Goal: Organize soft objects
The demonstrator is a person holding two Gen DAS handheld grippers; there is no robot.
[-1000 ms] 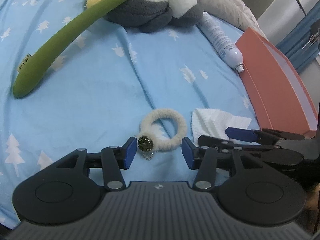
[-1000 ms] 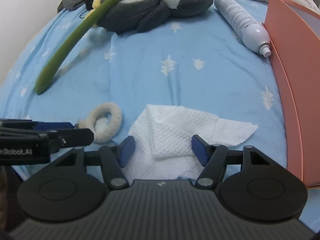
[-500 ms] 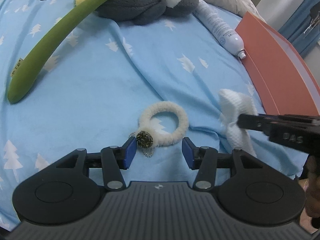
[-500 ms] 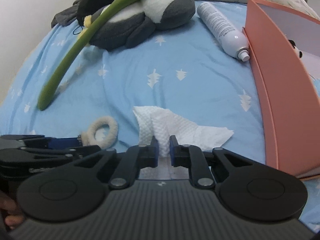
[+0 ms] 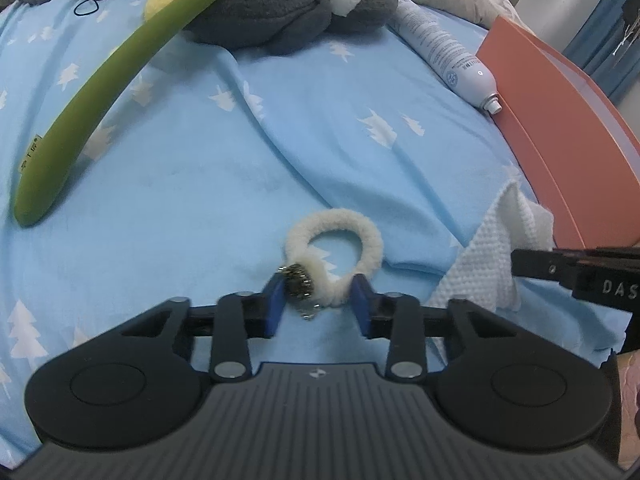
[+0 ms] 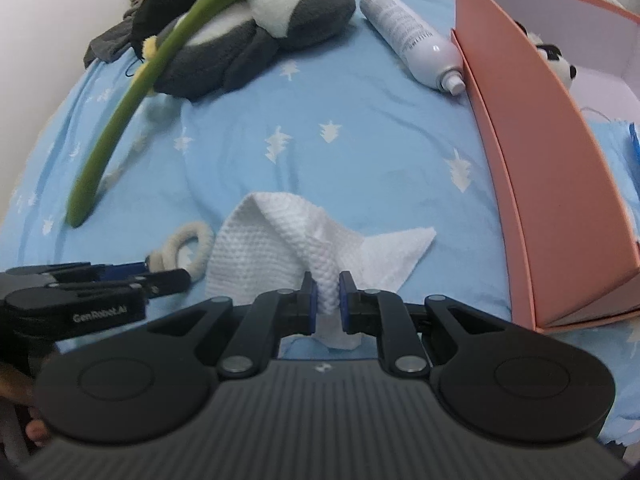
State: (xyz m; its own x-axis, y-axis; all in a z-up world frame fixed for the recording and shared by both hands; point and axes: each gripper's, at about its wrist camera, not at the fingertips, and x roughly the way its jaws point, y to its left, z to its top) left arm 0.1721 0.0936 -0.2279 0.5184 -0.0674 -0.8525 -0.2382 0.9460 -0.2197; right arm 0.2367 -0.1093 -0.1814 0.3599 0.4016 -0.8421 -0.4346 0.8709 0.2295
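A fluffy cream hair tie (image 5: pixel 334 254) with a small metallic charm (image 5: pixel 297 276) is seen lying on the blue tree-print bedsheet (image 5: pixel 224 168). The left gripper (image 5: pixel 318 300) is set around the near arc of the ring, its blue pads touching the fleece on each side beside the charm. Whether the pads are fully clamped on it cannot be told; they are drawn in close but the ring is not yet visibly squashed.

The right gripper (image 6: pixel 325 300) is clenched on a white textured tissue (image 6: pixel 288 248), a bunched fold of which is pinched between the pads while the rest is draped loosely onto the sheet.

Both things are judged to be very light and entirely soft. The hair tie is expected to flatten and stretch under pressure, so a hold across the fleece band is thought safer than one on the hard charm, from which the pads could slip. The tissue is judged limp and easily torn; a bunched fold is the better place to be held than a single edge, and it should be lifted without dragging.

An orange box (image 6: pixel 532 168), open and with a small panda toy (image 6: pixel 554 60) inside, stands on the bed to the right and is probably the destination. A penguin plush (image 6: pixel 256 32), a green plush stalk (image 6: pixel 132 108) and a white spray bottle (image 6: pixel 412 40) are lying farther back.
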